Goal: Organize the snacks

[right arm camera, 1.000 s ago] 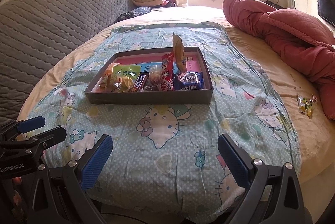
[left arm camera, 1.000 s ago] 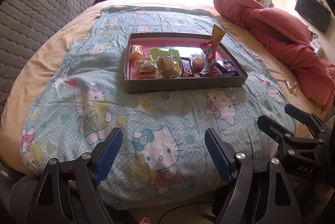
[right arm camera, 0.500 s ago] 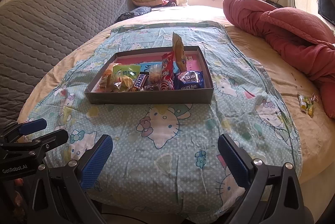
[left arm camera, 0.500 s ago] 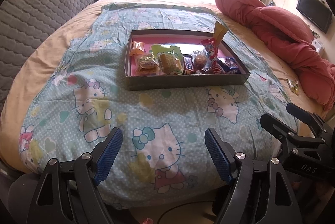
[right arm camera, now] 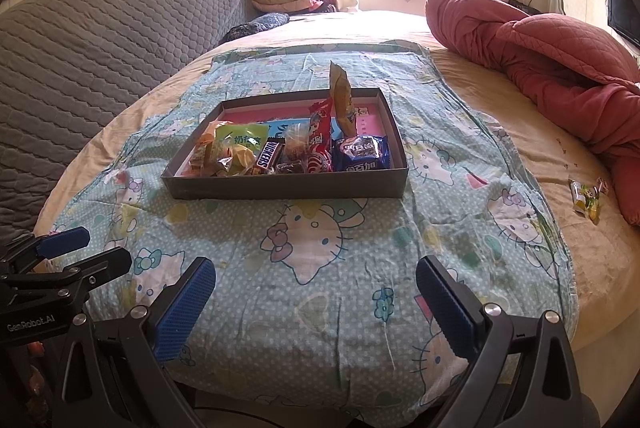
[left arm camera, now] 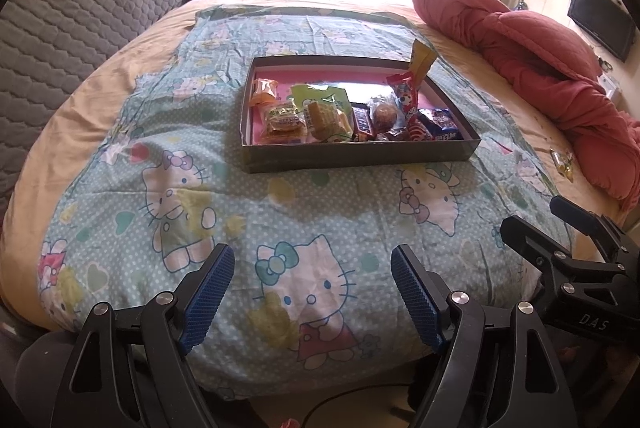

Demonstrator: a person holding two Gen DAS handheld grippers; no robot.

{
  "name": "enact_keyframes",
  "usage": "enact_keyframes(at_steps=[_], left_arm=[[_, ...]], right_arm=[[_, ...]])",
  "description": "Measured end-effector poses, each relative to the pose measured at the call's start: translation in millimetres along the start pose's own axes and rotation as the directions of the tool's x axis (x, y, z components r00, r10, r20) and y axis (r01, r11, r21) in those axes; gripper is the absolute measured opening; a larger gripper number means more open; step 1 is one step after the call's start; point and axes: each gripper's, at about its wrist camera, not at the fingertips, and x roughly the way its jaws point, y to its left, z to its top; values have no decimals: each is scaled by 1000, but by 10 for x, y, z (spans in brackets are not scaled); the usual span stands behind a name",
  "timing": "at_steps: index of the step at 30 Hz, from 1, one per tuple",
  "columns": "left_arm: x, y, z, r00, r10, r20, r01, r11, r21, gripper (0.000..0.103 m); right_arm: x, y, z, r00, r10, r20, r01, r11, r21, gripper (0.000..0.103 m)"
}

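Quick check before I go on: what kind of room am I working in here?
Most likely a home bedroom: the box of snacks sits on a cartoon-cat sheet spread over a bed, beside a quilted grey headboard and a bunched red quilt.

A grey box [right arm camera: 288, 187] with a pink floor is seen on a pale-blue, white-dotted cartoon-cat sheet [right arm camera: 320, 268] — beside it, a red quilt [right arm camera: 560, 59] — behind, a grey quilted headboard [right arm camera: 100, 39].

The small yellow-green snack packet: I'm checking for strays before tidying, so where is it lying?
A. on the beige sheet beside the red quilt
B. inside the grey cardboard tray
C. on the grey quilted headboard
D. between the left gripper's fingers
A: the small yellow-green snack packet lies on the beige sheet near the red quilt, outside the grey cardboard tray.
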Motion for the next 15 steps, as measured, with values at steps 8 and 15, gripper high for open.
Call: enact_keyframes(at_steps=[8,15], left_arm=[[8,18,0,1000,6,-3,-6,1000,-2,82],[8,17,-2,1000,12,-3,-12,1000,-3,82]], right_arm=[[8,1,-3,1000,-1,-1,1,1000,4,101],[13,1,-3,1000,-1,-1,1,1000,5,101]])
